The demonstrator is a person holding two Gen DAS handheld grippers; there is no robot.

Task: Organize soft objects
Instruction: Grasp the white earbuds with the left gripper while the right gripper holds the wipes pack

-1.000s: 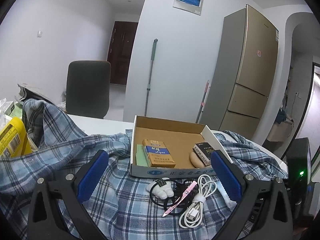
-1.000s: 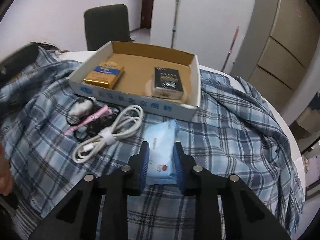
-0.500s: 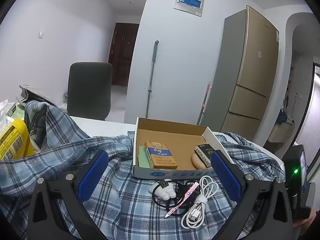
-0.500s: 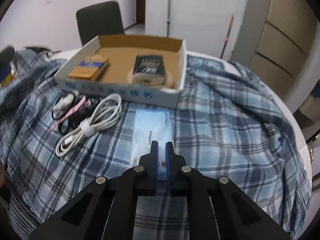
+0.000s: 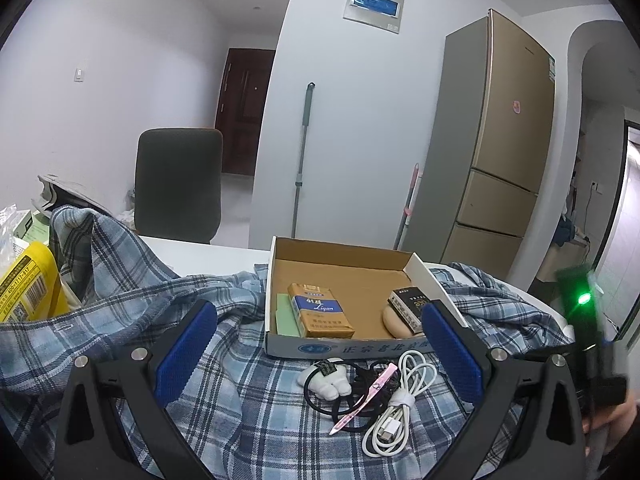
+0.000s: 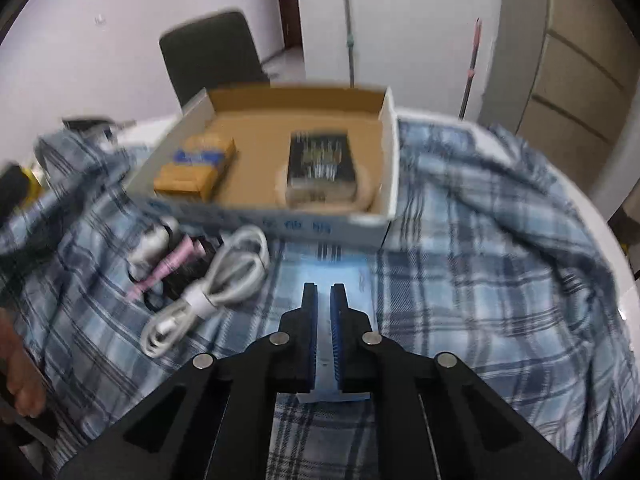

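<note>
A pale blue tissue pack (image 6: 320, 268) lies on the blue plaid shirt (image 6: 480, 240) just in front of the cardboard box (image 6: 390, 152). My right gripper (image 6: 324, 292) is shut on the pack's near part, and its far end points at the box's front wall. My left gripper (image 5: 320, 320) hangs open above the shirt (image 5: 120, 312) with nothing between its blue pads, facing the box (image 5: 340, 346). Before the box lie a white plush toy (image 5: 326, 380), black hair ties, a pink strip (image 5: 368, 392) and a coiled white cable (image 5: 396, 408).
Inside the box are an orange pack (image 5: 320, 312) and a black pack (image 5: 410, 304) on a beige round pad. A yellow bag (image 5: 28, 288) stands at the left. A grey chair (image 5: 178, 184) and a fridge (image 5: 500, 140) are behind the table.
My right gripper's jaws closed on the tissue pack, then moved with it closer to the box's front wall. The left gripper stayed where it was.
</note>
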